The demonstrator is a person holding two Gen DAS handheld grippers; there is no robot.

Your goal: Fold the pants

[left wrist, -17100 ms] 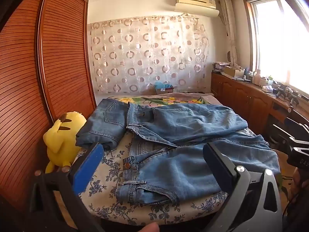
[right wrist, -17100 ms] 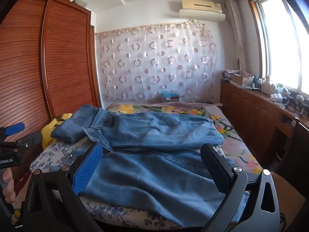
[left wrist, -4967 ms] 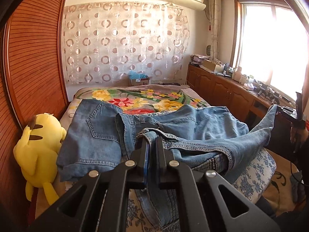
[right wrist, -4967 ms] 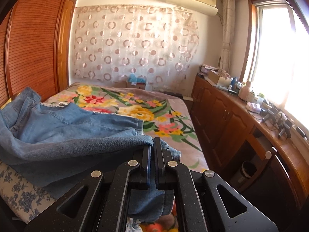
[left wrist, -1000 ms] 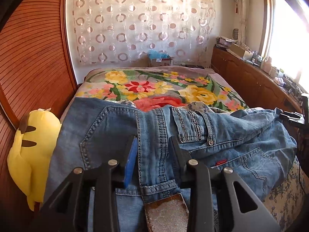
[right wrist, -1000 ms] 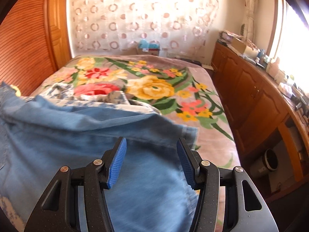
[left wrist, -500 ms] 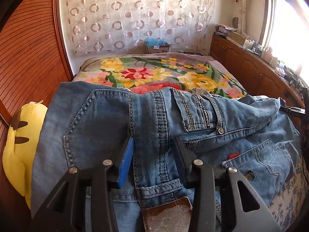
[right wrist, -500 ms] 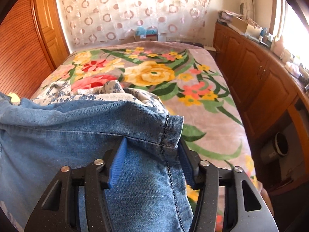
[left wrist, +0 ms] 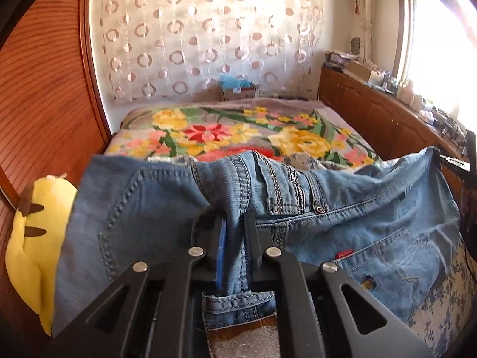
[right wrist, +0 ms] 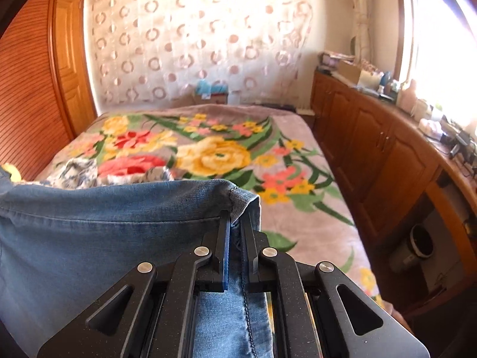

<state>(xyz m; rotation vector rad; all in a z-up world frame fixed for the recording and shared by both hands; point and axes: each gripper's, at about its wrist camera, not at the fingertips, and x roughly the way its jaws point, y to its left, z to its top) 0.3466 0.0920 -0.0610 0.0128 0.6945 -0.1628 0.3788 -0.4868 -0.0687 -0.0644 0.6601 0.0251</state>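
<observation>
The blue pants (left wrist: 342, 217) are pinched at the waistband by the left gripper (left wrist: 235, 235), whose fingers are squeezed tight on the cloth. A leg hem of the pants (right wrist: 104, 232) is pinched the same way by the right gripper (right wrist: 235, 229). The pants are draped over the near end of the bed (right wrist: 220, 155). A yellow plush toy (left wrist: 32, 226) is seen beside the bed at the left. Farther back, a dotted curtain (left wrist: 208, 35) is hung.
</observation>
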